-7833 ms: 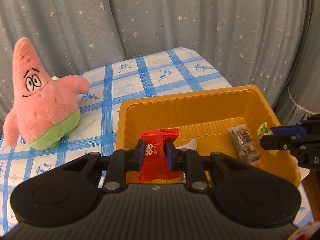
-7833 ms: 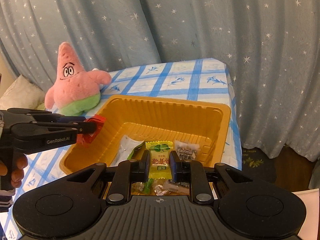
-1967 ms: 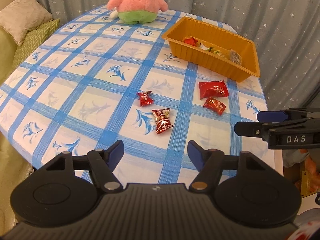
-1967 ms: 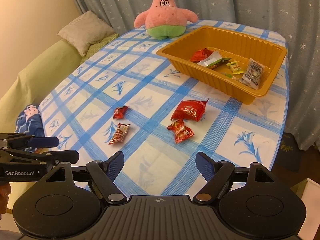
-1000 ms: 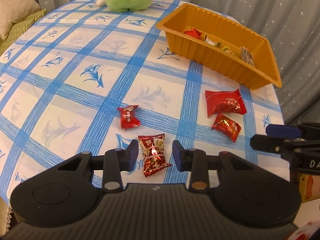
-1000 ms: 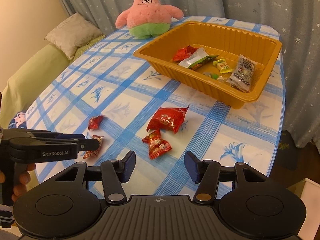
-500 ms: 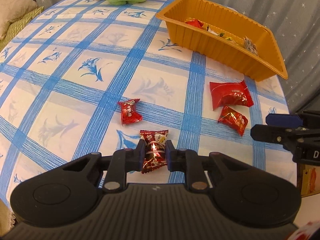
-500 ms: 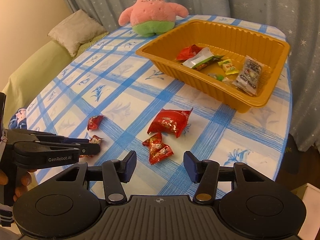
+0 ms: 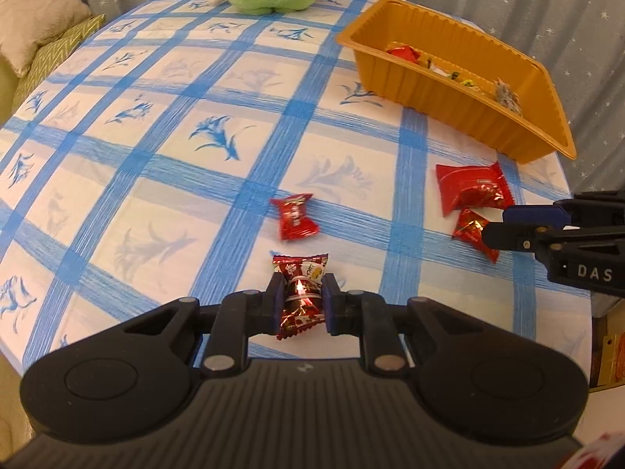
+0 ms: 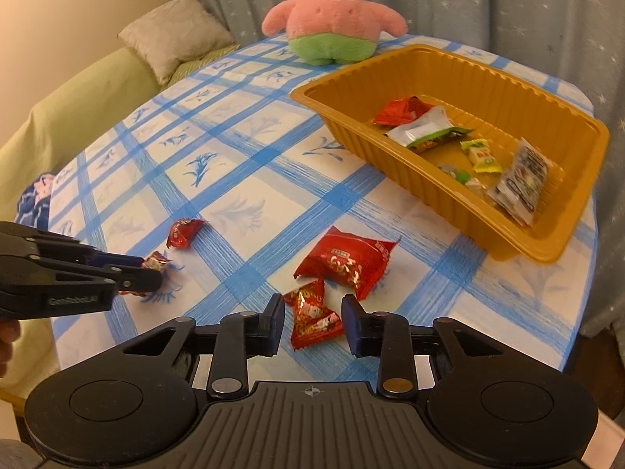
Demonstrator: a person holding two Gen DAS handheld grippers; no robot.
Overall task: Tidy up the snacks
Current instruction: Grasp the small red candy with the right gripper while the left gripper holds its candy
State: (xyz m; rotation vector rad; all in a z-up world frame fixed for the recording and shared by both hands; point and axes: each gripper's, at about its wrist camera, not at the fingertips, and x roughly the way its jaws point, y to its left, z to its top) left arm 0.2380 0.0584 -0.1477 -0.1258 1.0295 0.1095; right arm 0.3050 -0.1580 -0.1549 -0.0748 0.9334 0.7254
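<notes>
My left gripper (image 9: 300, 300) is shut on a dark red patterned candy (image 9: 300, 294) at the near edge of the blue-checked table; the candy also shows in the right wrist view (image 10: 156, 264). My right gripper (image 10: 311, 318) is open, its fingers on either side of a small red candy (image 10: 312, 314) lying on the cloth. A large red snack packet (image 10: 347, 264) lies just beyond it. Another small red candy (image 9: 295, 221) lies mid-table. The orange tray (image 10: 547, 250) at the far right holds several snacks.
A pink star plush (image 10: 336, 19) sits at the far end of the table (image 9: 156, 156). A green sofa with cushions (image 10: 175, 31) stands to the left. Starred curtains hang behind. The table's edge is close on the near and right sides.
My left gripper has closed on the dark red candy. My right gripper has moved down and forward around the small red candy, its fingers closer together.
</notes>
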